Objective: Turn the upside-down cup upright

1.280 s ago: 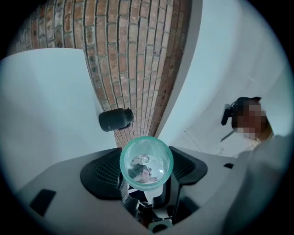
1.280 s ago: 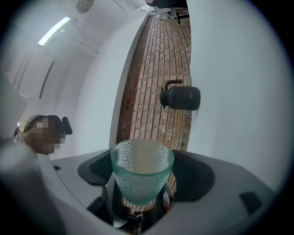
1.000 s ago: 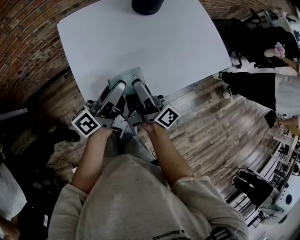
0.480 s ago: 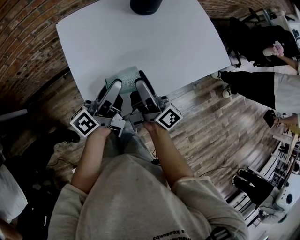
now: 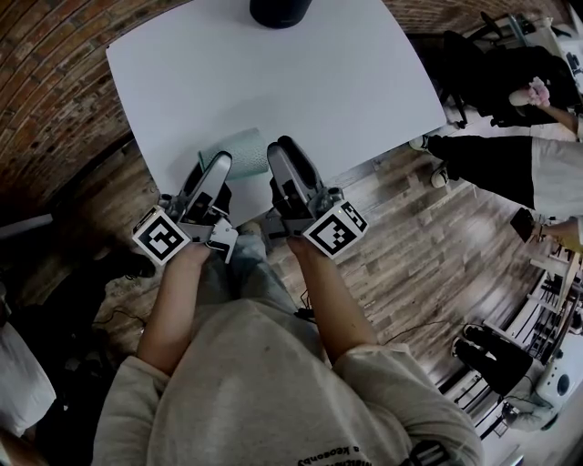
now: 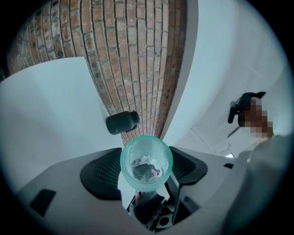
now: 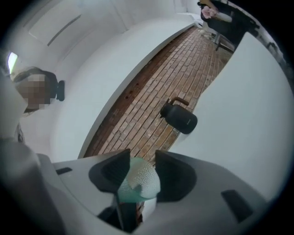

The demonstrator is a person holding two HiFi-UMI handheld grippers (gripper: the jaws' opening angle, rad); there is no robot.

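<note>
A teal see-through cup (image 5: 239,146) with a dotted skin lies on its side over the near edge of the white table (image 5: 273,82), between my two grippers. My left gripper (image 5: 217,164) is shut on it. In the left gripper view the cup's open mouth (image 6: 146,161) faces the camera and its rim touches both pads. My right gripper (image 5: 279,151) comes in from the right with its jaws closing. In the right gripper view the cup's rounded dotted end (image 7: 138,181) sits between the two pads, which meet its sides.
A dark jug (image 5: 278,11) stands at the table's far edge, also seen as the jug (image 6: 121,122) and the jug (image 7: 180,117). Brick floor lies left of the table, wooden floor right. A person (image 5: 510,168) sits at the right among dark gear.
My right gripper has drifted slightly right and rolled, so its marker cube now faces up more. A gap has opened between the two grippers. The left gripper and the cup have stayed put.
</note>
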